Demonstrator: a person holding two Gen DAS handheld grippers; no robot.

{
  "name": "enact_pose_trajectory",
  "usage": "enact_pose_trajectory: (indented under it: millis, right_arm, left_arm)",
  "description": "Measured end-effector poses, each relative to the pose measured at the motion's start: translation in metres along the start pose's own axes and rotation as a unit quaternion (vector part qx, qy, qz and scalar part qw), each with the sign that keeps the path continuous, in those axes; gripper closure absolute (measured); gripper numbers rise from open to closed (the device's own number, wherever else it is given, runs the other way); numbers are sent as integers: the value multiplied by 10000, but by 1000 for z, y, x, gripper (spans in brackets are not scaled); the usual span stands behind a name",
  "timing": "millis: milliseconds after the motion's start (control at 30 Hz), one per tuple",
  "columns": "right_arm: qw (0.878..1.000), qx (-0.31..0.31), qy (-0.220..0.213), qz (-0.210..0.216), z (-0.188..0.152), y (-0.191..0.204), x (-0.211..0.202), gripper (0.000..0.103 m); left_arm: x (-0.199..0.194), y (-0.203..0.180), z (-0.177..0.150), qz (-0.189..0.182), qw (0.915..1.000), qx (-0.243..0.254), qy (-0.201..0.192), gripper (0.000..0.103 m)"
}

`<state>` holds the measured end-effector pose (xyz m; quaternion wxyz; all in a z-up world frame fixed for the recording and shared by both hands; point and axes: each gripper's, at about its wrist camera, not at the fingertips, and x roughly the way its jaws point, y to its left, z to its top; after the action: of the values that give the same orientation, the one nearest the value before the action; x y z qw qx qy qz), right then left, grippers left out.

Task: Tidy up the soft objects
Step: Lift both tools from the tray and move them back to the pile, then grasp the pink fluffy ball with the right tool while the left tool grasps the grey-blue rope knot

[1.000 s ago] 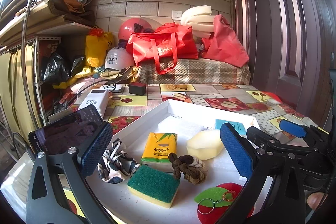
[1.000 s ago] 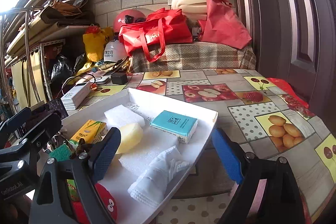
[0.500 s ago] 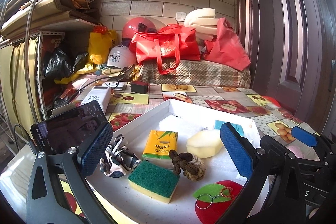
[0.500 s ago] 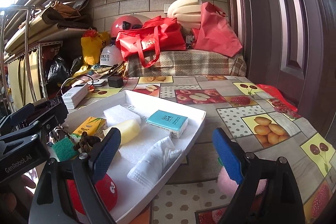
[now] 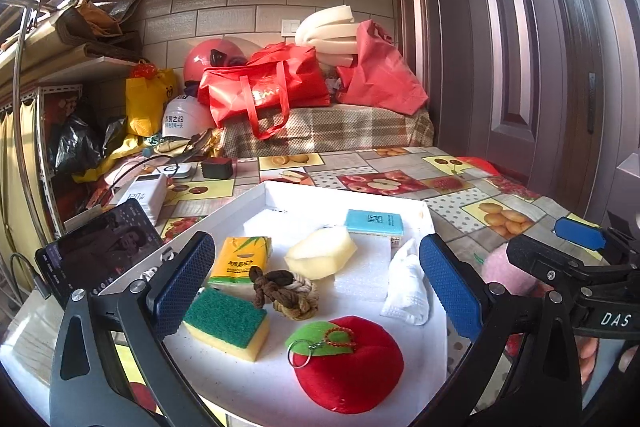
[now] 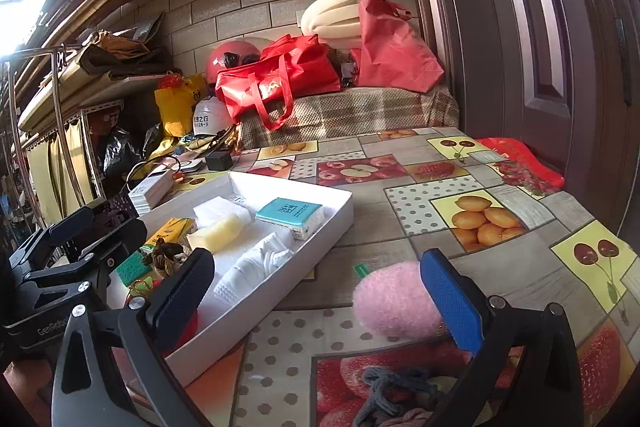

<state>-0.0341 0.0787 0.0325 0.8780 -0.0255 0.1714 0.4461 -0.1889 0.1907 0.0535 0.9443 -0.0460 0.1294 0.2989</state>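
The right gripper (image 6: 316,301) is gaping wide, empty; the pink pompom (image 6: 396,301) is sitting on the tablecloth at its 3 o'clock, against the right pad. The left gripper (image 5: 316,283), also wide, is hovering over the white tray (image 5: 344,195), farther off

- Pulling back and rising over the white tray (image 5: 434,227), with the left gripper (image 5: 316,277) now taking in the whole red apple plush (image 5: 348,367) at the tray's near edge, where only part of it showed before.
- Bringing the folded white cloth (image 5: 406,287) and the teal tissue pack (image 5: 374,223) along the tray's right edge into the left wrist view.
- Swinging away to the right of the tray, with the right gripper (image 6: 316,281) now hanging wide open over the fruit-print tablecloth (image 6: 400,211).
- Revealing a pink fluffy ball (image 6: 396,299) on the tablecloth just beside the right gripper's blue pad, well clear of the tray's right edge.
- Uncovering a grey knotted cord (image 6: 400,391) near the tablecloth's near edge.
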Motion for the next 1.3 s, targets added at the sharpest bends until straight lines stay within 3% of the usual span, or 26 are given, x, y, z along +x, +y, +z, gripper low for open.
enact_pose_trajectory:
  millis: [133,267,367,433,567,667,700,733,767,933,1033,1233,1267,1300]
  right_arm:
    - [9995,6,106,-301,5,-50,-2,0]
    - [9951,-118,896,399,7,-92,22,0]
    - [9852,-354,1488,777,4,-98,45,0]
    - [9800,-462,1629,1041,3,-95,52,0]
    - [9726,-947,1703,1269,2,-71,60,0]
    - [9595,-1217,2130,1388,-2,-58,81,0]
    - [9536,-1249,2359,1389,-6,-56,89,4]
    - [9495,-1226,2530,1396,-9,-56,95,17]
    - [9513,-1193,2522,1314,-9,-59,95,40]
    - [9782,-357,1861,855,5,-100,69,41]
    - [9834,138,1680,677,5,-123,55,40]
    - [9830,396,1649,699,5,-134,50,40]
    - [9831,380,1649,693,5,-132,50,40]
    - [9834,371,1637,690,5,-133,49,40]
  left_arm:
    - [-4,-29,-2,-662,9973,274,155,0]
    - [-8,-65,-3,-1579,9850,582,384,0]
    - [-9,-91,-5,-2212,9699,780,648,0]
    - [-9,-106,-7,-2482,9608,921,830,0]
    - [-6,-128,-9,-2599,9512,1256,1087,0]
    - [2,-136,-13,-2663,9441,1383,1366,0]
    - [6,-139,-14,-2694,9409,1420,1481,1]
    - [10,-141,-16,-2732,9371,1462,1607,1]
    - [14,-145,-18,-2758,9333,1511,1734,1]
    - [33,-165,-34,-2661,9139,1898,2409,1]
    - [40,-176,-43,-2674,9006,2108,2703,12]
    - [51,-181,-42,-2710,8993,2001,2787,13]
    - [52,-182,-42,-2727,8986,1990,2802,16]
    - [53,-182,-41,-2738,8989,1989,2782,27]
